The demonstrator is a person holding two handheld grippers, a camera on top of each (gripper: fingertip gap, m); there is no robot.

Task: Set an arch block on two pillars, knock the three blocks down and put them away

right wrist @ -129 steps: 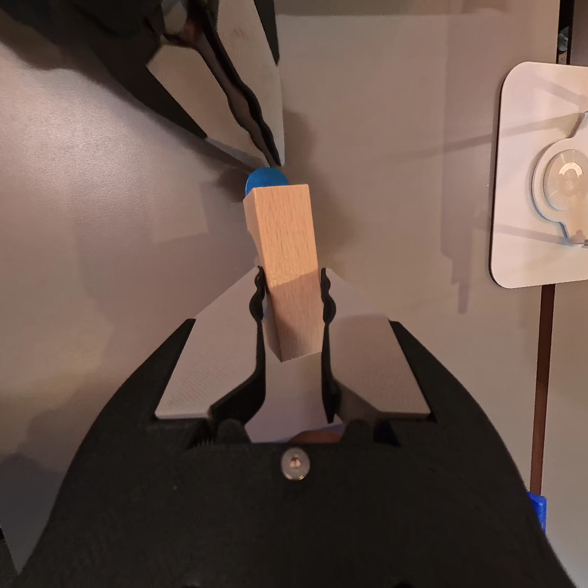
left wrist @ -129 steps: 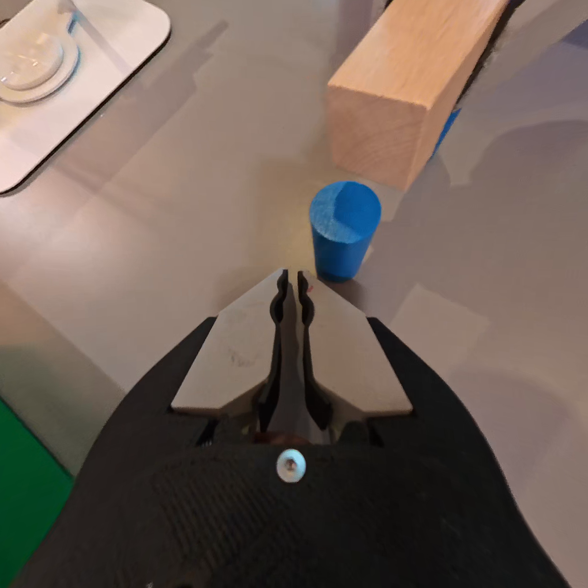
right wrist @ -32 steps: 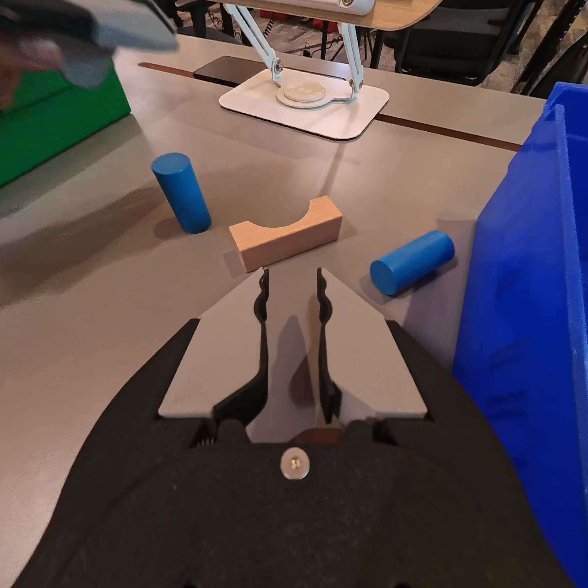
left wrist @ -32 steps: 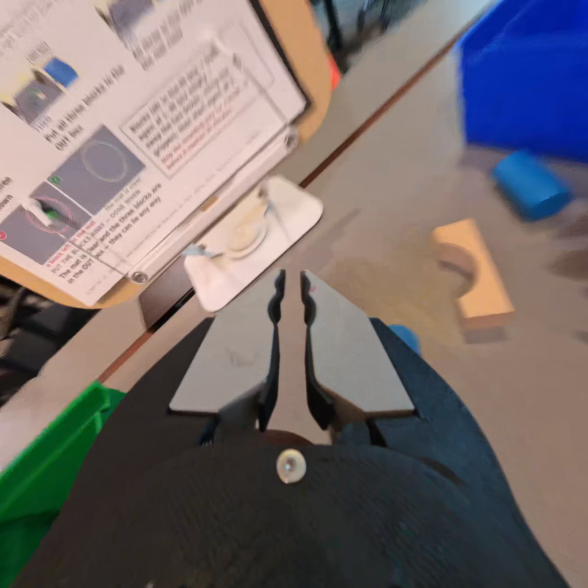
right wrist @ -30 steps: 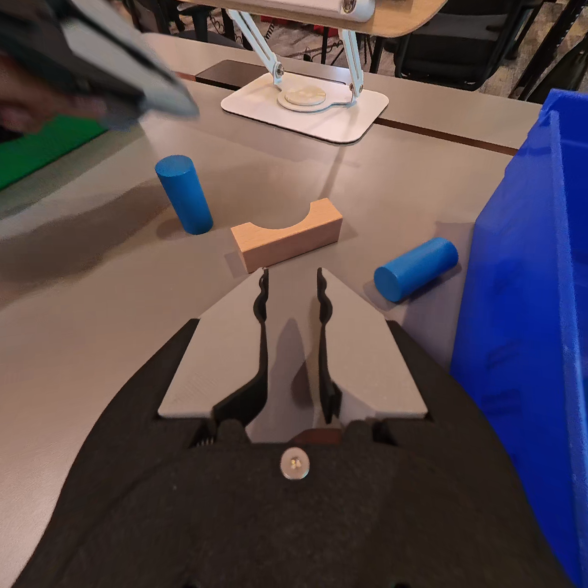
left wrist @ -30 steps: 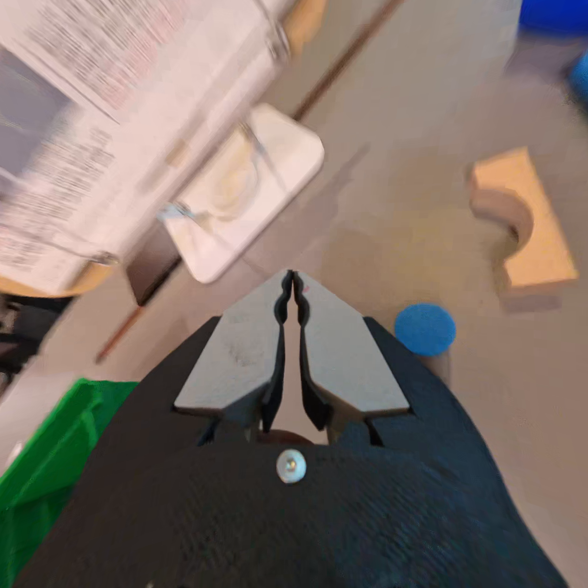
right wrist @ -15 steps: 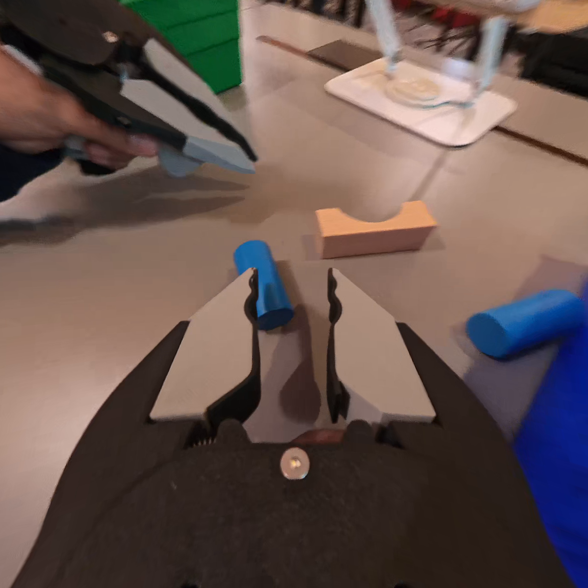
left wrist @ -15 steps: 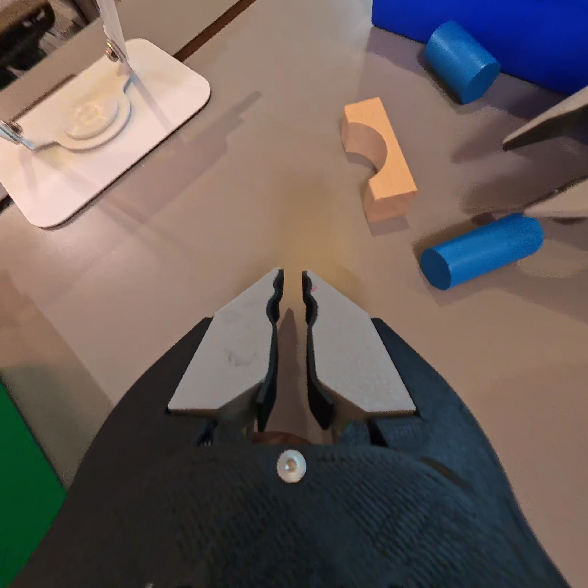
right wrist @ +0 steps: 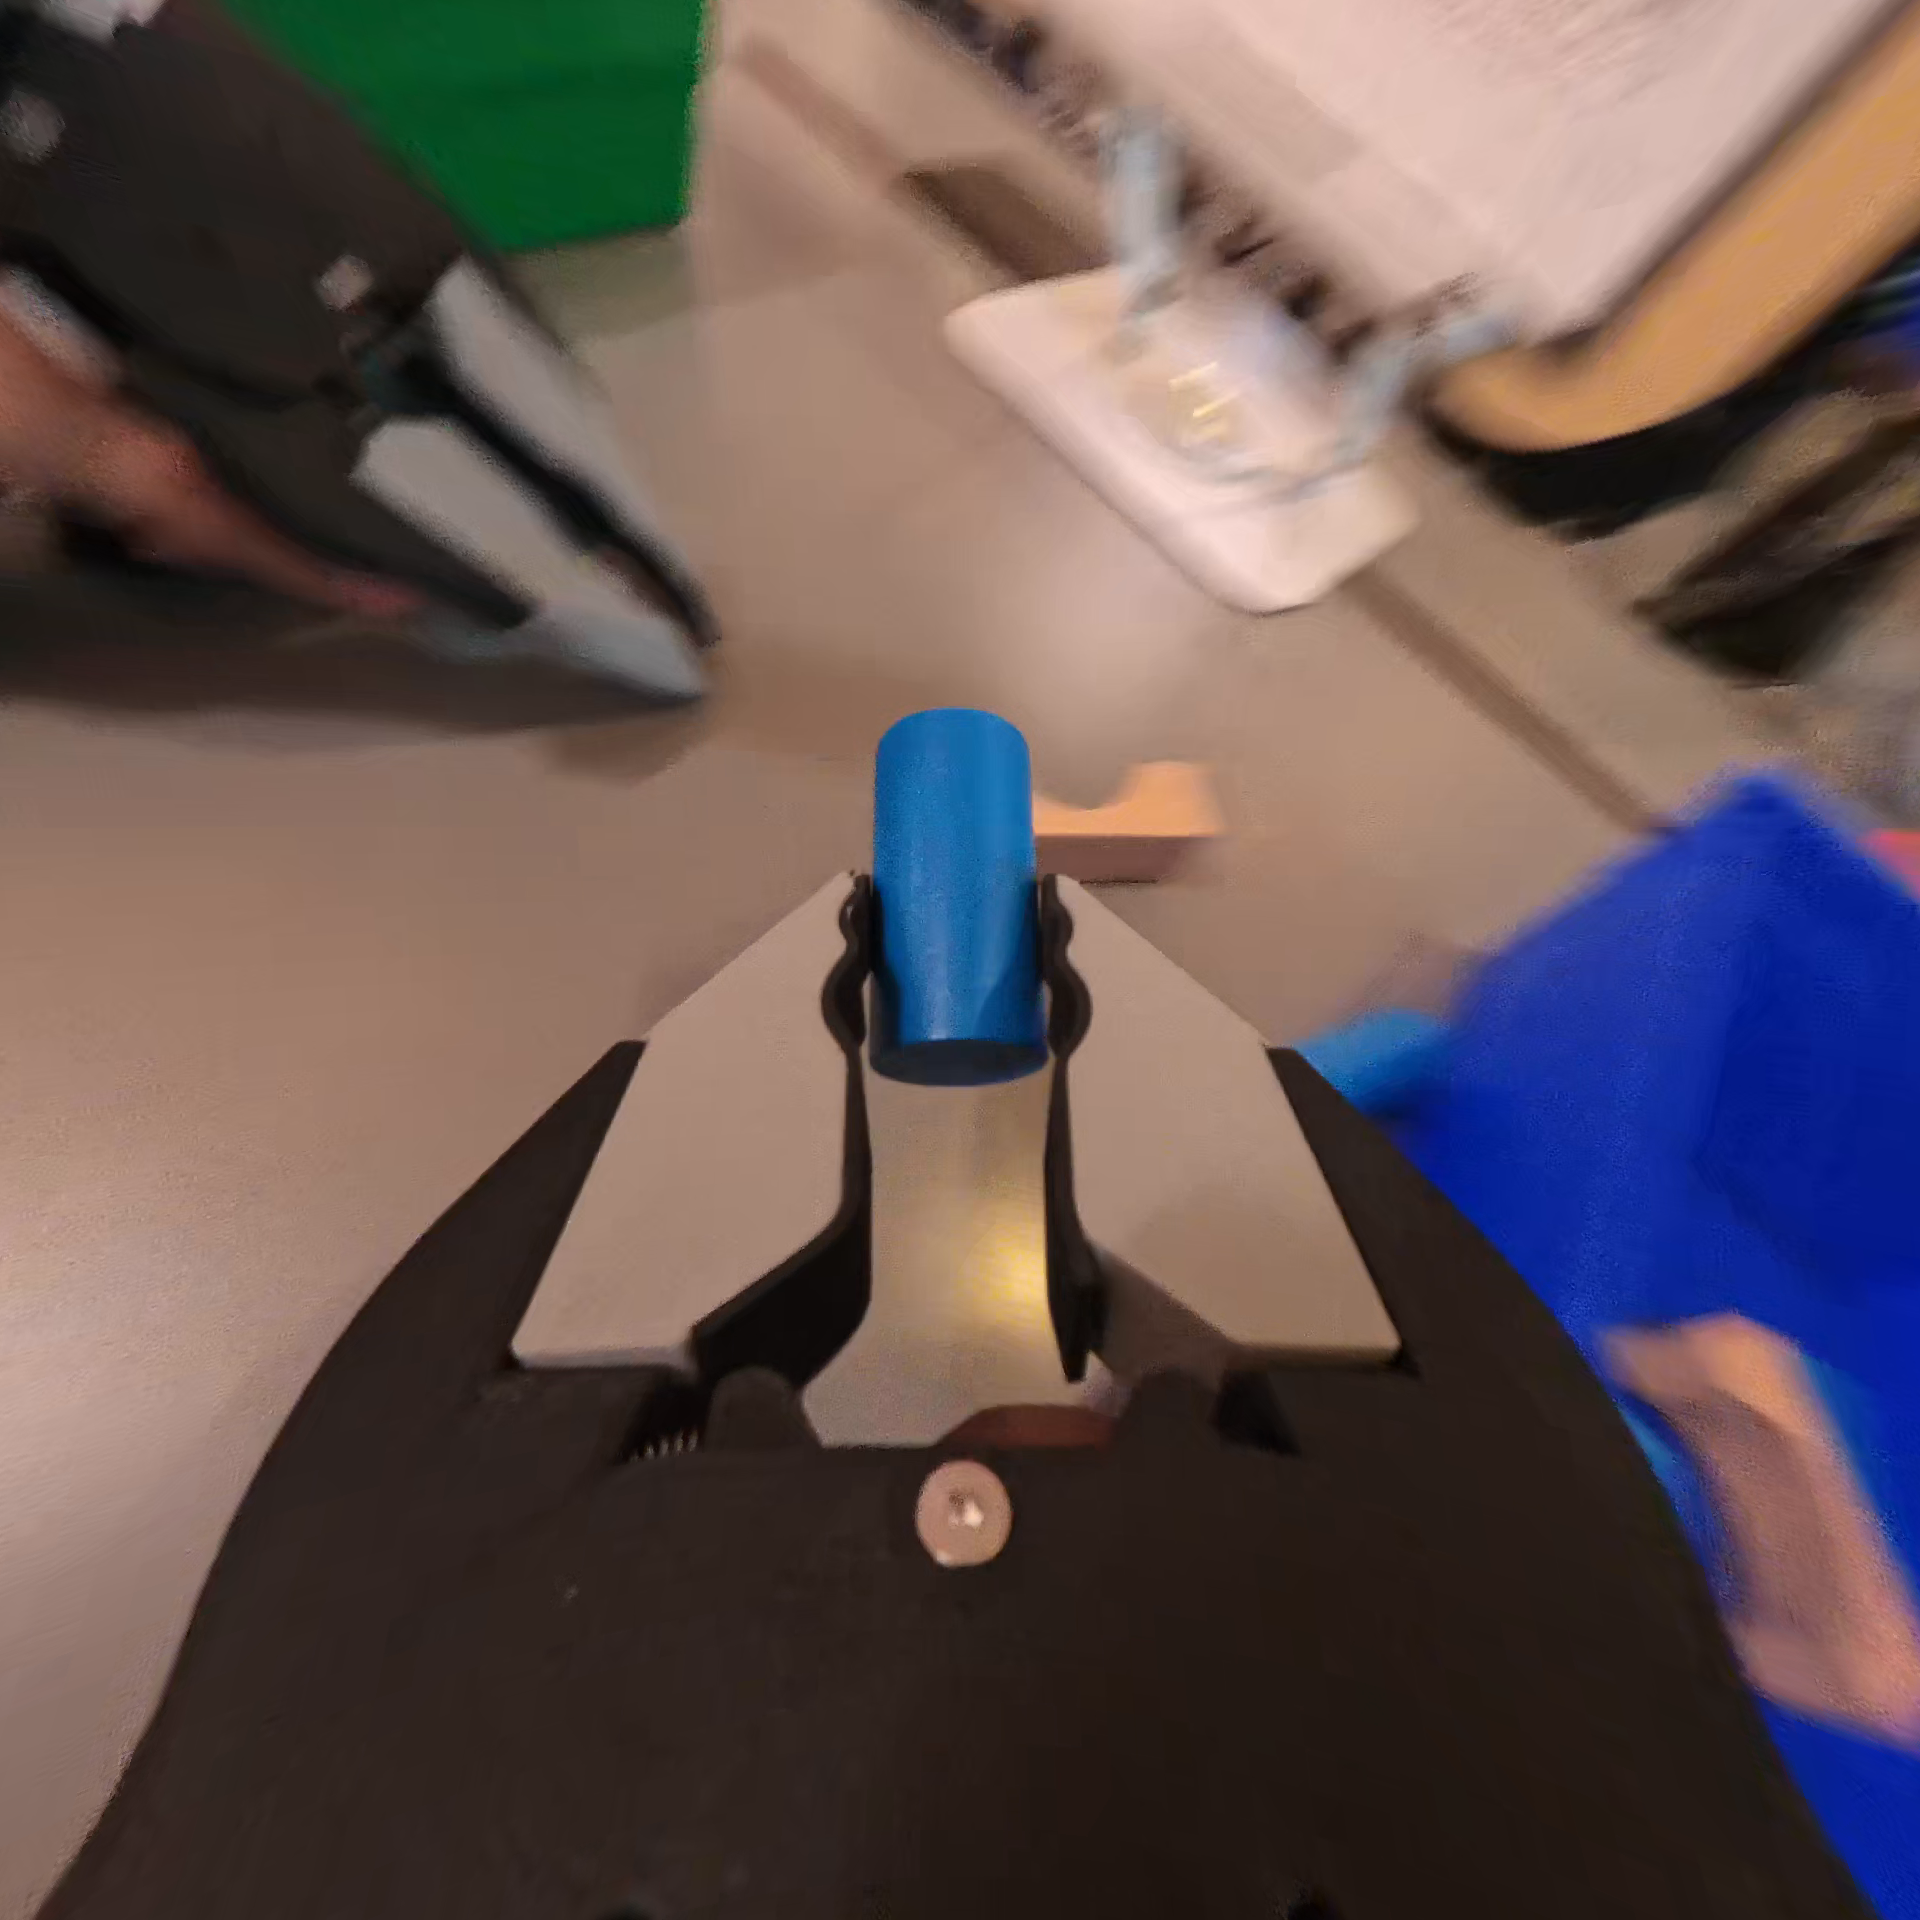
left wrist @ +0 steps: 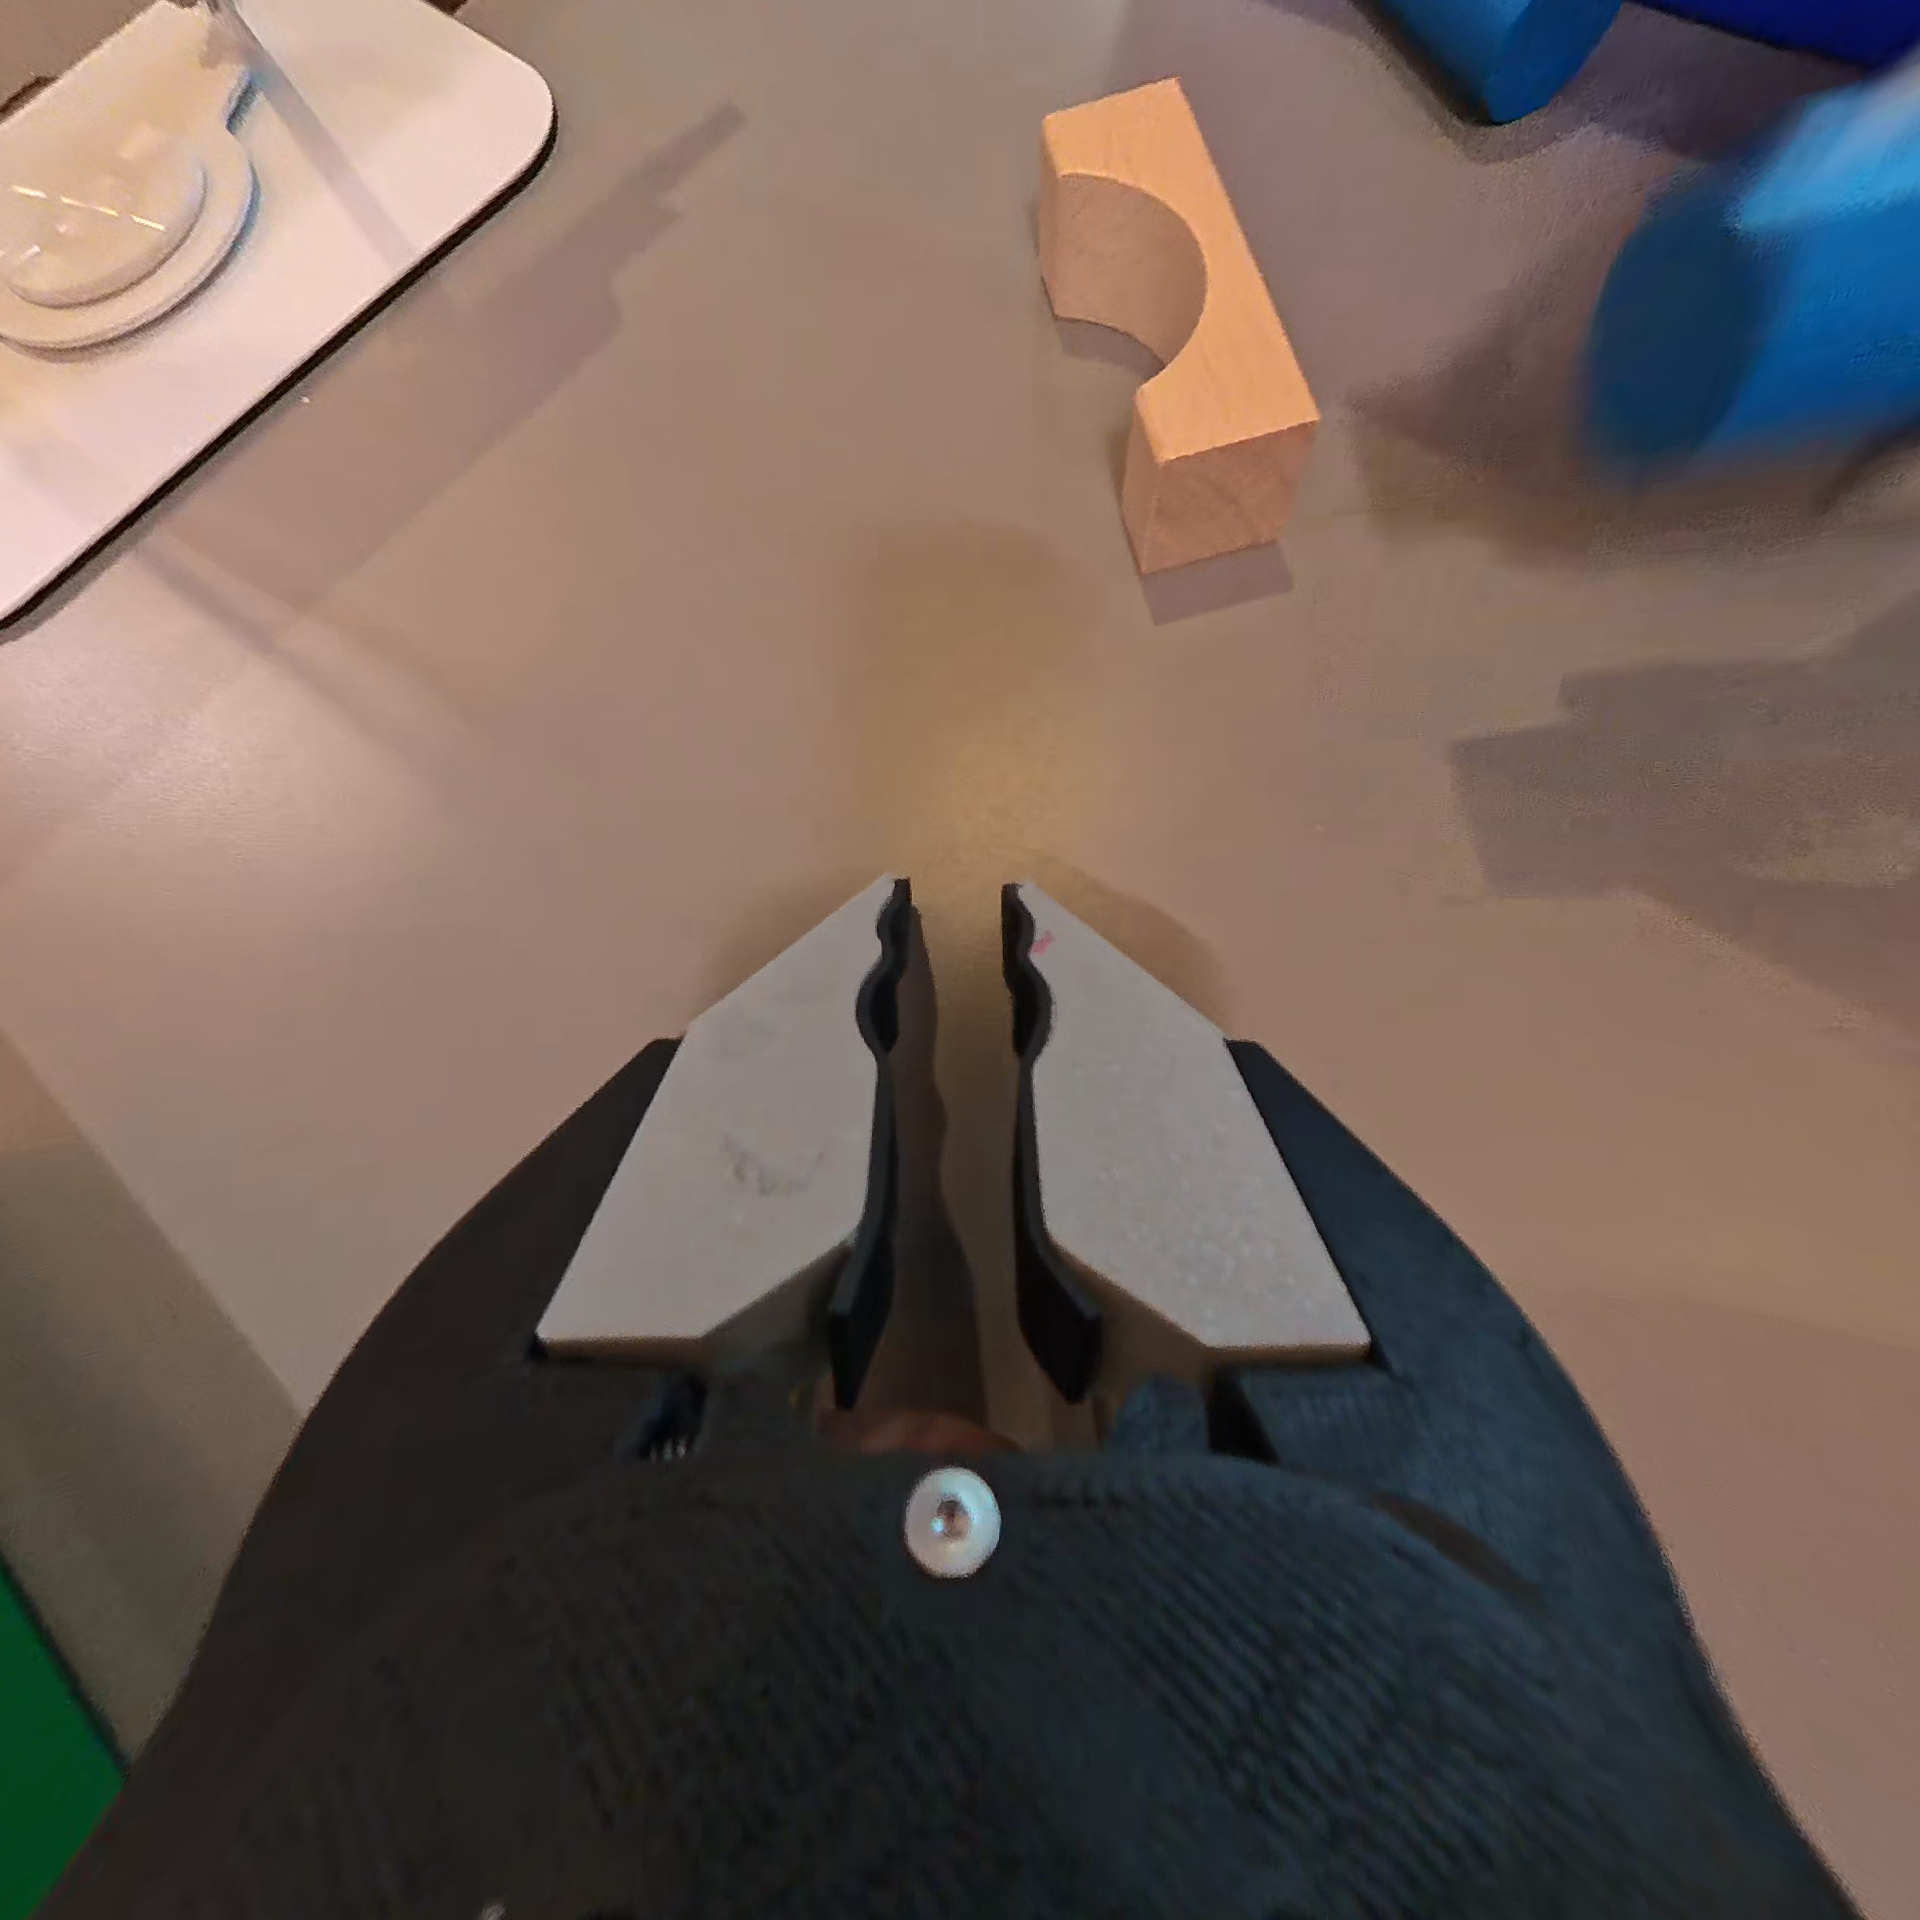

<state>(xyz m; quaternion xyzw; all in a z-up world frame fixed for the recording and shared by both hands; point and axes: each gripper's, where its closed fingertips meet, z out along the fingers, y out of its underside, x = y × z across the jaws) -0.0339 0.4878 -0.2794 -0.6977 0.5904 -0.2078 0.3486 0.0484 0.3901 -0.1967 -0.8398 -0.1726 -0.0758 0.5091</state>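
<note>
My right gripper [right wrist: 954,883] is shut on a blue cylinder pillar [right wrist: 954,894] and holds it off the grey table; the same pillar shows as a blue blur at the right of the left wrist view [left wrist: 1766,301]. The wooden arch block [left wrist: 1174,312] lies on its side on the table ahead of my left gripper [left wrist: 956,888], which is open with a narrow gap and empty. The arch also shows behind the held pillar [right wrist: 1132,821]. A second blue pillar [left wrist: 1507,42] lies at the top right edge. The left gripper [right wrist: 582,592] shows at the left of the right wrist view.
A blue bin [right wrist: 1662,1091] stands at the right with a wooden piece [right wrist: 1766,1558] blurred at its edge. A white stand base [left wrist: 208,270] sits at the far left, also in the right wrist view [right wrist: 1195,457]. A green bin [right wrist: 499,114] stands far left. My hands' fingertips stand some 15 cm from each other.
My right gripper closed on the blue pillar that lay on the table and lifted it, turning toward the blue bin. My left gripper opened slightly and moved nearer the arch block.
</note>
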